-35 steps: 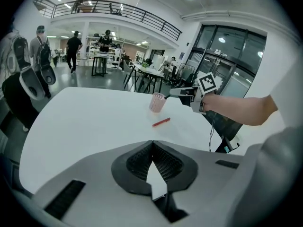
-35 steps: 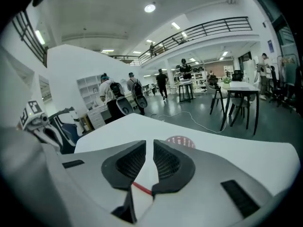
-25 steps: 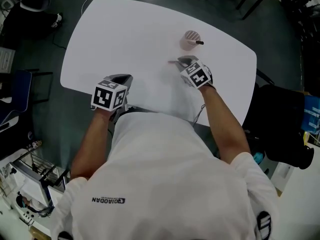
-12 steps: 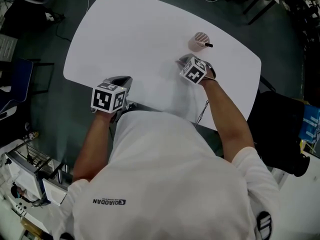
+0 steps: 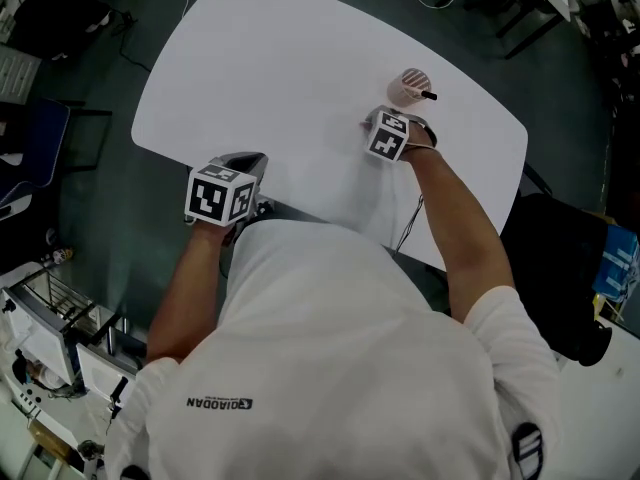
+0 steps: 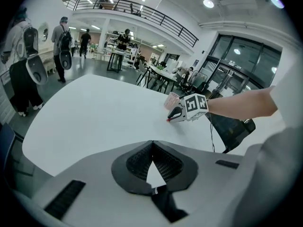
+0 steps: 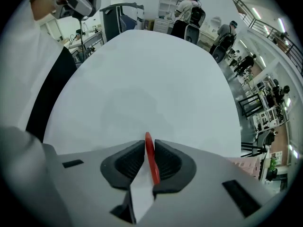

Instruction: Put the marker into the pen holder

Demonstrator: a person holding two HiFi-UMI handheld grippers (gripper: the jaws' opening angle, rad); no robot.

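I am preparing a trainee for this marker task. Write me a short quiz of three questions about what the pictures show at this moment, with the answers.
1. True or false: the left gripper holds the red marker.
2. The pink pen holder stands on the white table: A) close to the right gripper; B) beside the left gripper; C) at the table's far-left edge.
3. What sticks out of the pen holder?

Key
1. False. Its jaws are together and empty. The red marker sits between the right gripper's jaws, which have just been opening.
2. A.
3. A black marker.
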